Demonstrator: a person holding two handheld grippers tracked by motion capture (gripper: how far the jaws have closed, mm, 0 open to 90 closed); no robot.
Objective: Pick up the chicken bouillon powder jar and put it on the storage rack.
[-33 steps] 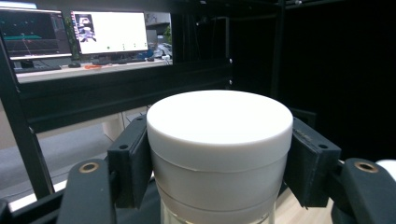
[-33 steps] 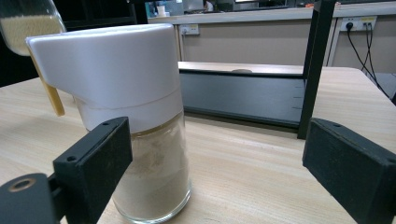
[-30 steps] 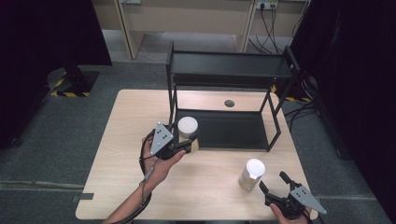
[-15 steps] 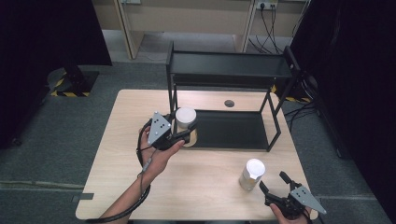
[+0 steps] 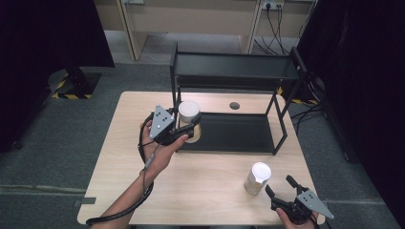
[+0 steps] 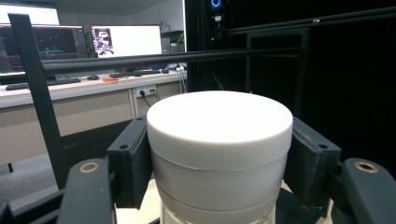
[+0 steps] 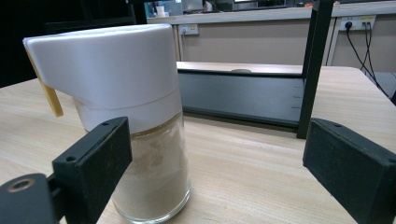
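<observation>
My left gripper point(image 5: 190, 128) is shut on a white-lidded jar point(image 5: 189, 119), held at the left front corner of the black two-level rack point(image 5: 234, 69). In the left gripper view the jar's white lid point(image 6: 219, 123) sits tight between both black jaws, with the rack's bars just behind it. A second glass jar point(image 5: 258, 178) with a white lid and brown powder stands on the table near the right front. My right gripper point(image 5: 282, 188) stands open just right of and behind it. In the right gripper view that jar point(image 7: 128, 116) stands close to the left jaw, untouched.
The wooden table point(image 5: 119, 157) carries the rack's black base tray point(image 5: 234, 133) across its middle back. A round cable hole point(image 5: 234, 105) lies behind the tray. A cable trails from the left gripper along the forearm. Desks and wall sockets stand beyond the table.
My left gripper has carried its jar up and back, from over the table front toward the rack's left front corner. The right gripper and the second jar have stayed still.
</observation>
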